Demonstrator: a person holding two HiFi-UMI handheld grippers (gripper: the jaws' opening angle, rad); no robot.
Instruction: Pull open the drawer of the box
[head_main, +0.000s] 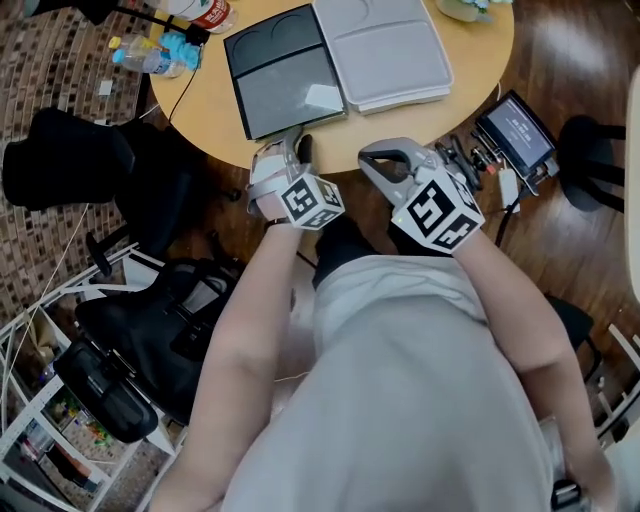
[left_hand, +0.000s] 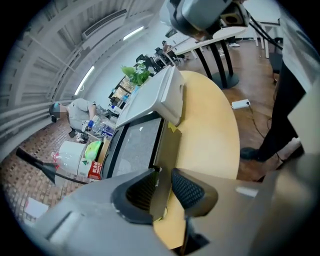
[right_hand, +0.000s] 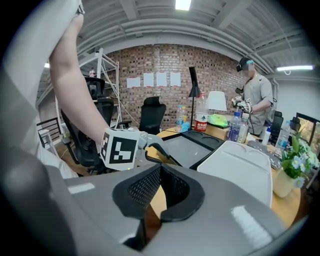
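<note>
Several bottles crowd the table beyond the drawer; left gripper spread, right gripper pressed together.

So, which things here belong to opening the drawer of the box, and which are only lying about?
For the job:
black box
left gripper, jaws apart around the box's front edge

Just lying about:
grey box beside the black one
water bottles
screen device
black chair
</note>
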